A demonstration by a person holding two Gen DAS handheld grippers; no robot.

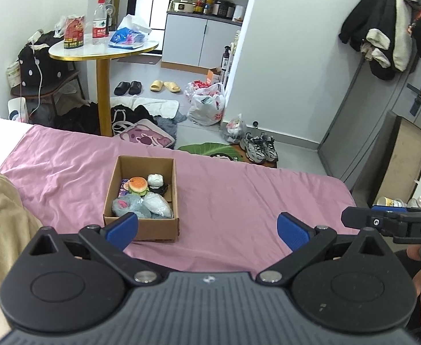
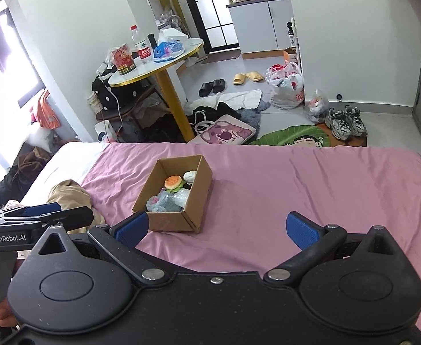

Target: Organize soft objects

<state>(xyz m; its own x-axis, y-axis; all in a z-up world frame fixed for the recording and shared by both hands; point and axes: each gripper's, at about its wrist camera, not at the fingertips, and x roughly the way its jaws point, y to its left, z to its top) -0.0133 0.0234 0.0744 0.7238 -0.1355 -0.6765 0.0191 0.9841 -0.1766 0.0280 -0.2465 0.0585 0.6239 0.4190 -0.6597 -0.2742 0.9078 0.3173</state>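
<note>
A brown cardboard box (image 1: 170, 189) (image 2: 202, 184) sits on the pink bedsheet (image 1: 239, 189) (image 2: 296, 178). Inside lie a burger toy (image 1: 137, 185) (image 2: 173, 182), a white soft toy (image 1: 155, 179) (image 2: 189, 176), a grey-blue plush (image 1: 127, 205) (image 2: 164, 202) and a clear plastic bag (image 1: 158, 204). My left gripper (image 1: 207, 231) is open and empty, just in front of the box, its left finger overlapping the box's near corner. My right gripper (image 2: 217, 228) is open and empty too, near the box's front. Each gripper shows side-on in the other's view (image 1: 382, 221) (image 2: 38, 215).
A beige cloth (image 1: 1, 215) (image 2: 72, 195) lies on the bed left of the box. Beyond the bed's far edge stand a round gold-legged table (image 1: 104, 49) (image 2: 158, 69), bags, slippers and sneakers (image 1: 259, 146) on the floor. A cardboard panel (image 1: 397, 155) leans at right.
</note>
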